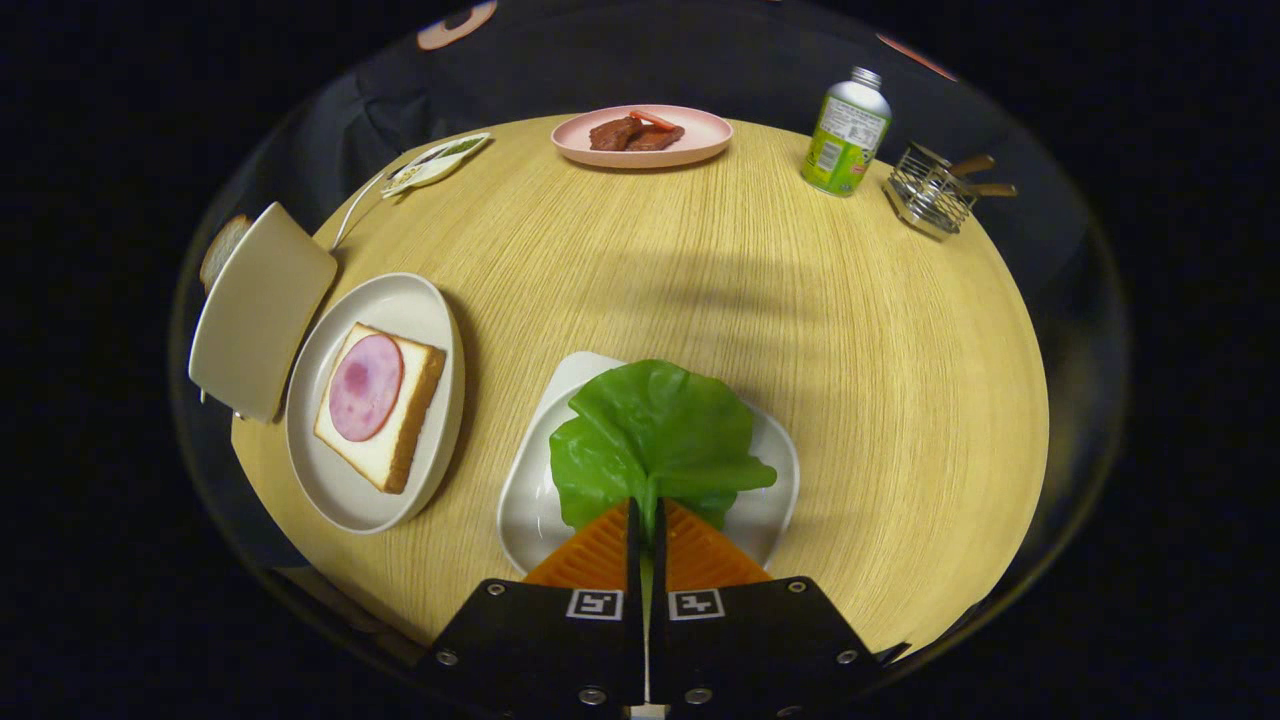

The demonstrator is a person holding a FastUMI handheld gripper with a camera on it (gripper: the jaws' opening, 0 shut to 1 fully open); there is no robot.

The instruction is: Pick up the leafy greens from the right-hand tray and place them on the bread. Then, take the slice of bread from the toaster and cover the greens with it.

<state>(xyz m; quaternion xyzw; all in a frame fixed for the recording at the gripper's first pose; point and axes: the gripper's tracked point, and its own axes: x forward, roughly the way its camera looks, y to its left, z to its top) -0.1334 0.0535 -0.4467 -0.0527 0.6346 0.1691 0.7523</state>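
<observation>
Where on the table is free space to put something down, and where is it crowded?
The tongs are shut on the leafy greens above the white tray. The broad bare patch lies beyond and right of it, bordered by the pink plate, bottle and wire rack. Left is crowded: bread plate and toaster sit close together.

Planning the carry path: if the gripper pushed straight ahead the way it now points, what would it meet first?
The gripper is shut on the green leaf, over the white tray. Straight beyond lies bare table, then probably the pink plate at the far edge, though height above the table is unclear.
</observation>
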